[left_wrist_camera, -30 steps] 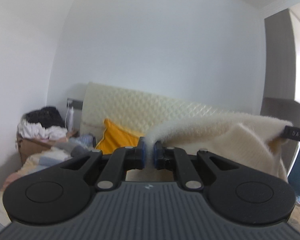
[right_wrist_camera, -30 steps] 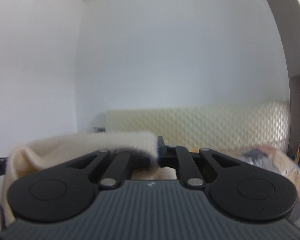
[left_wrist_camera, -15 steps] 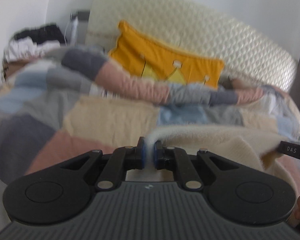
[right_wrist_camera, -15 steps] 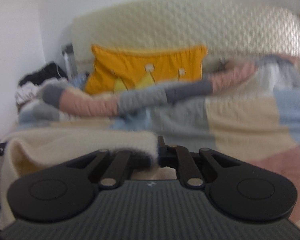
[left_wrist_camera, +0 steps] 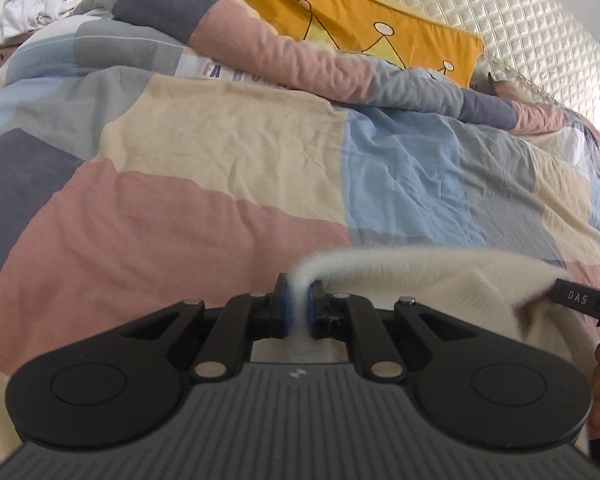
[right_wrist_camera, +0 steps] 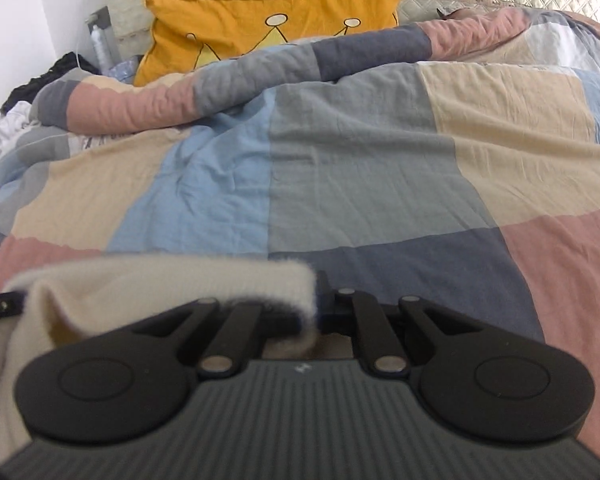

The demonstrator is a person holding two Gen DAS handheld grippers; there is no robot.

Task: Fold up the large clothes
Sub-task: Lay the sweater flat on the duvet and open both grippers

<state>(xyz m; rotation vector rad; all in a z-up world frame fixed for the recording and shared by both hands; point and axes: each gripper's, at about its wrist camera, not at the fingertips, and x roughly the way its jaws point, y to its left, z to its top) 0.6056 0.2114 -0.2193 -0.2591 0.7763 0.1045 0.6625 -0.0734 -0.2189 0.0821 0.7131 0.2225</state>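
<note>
A fluffy cream garment (left_wrist_camera: 432, 280) hangs stretched between my two grippers, just above the patchwork bed cover (left_wrist_camera: 180, 200). My left gripper (left_wrist_camera: 298, 306) is shut on its left top edge. From there the fabric runs right to the tip of the other gripper (left_wrist_camera: 580, 300). In the right wrist view the garment (right_wrist_camera: 160, 284) drapes over the left finger, and my right gripper (right_wrist_camera: 314, 304) is shut on its right top edge. The lower part of the garment is hidden below both tools.
The bed cover (right_wrist_camera: 360, 168) has pink, blue, grey and cream blocks, with a rolled ridge across the back. A yellow crown pillow (right_wrist_camera: 268, 20) leans on the quilted headboard (left_wrist_camera: 540, 28). A heap of clothes (left_wrist_camera: 44, 0) lies at the back left.
Both grippers have tilted and dropped from facing the wall to looking down on the bed, carrying the cream garment low over the cover. Both grips are unchanged.
</note>
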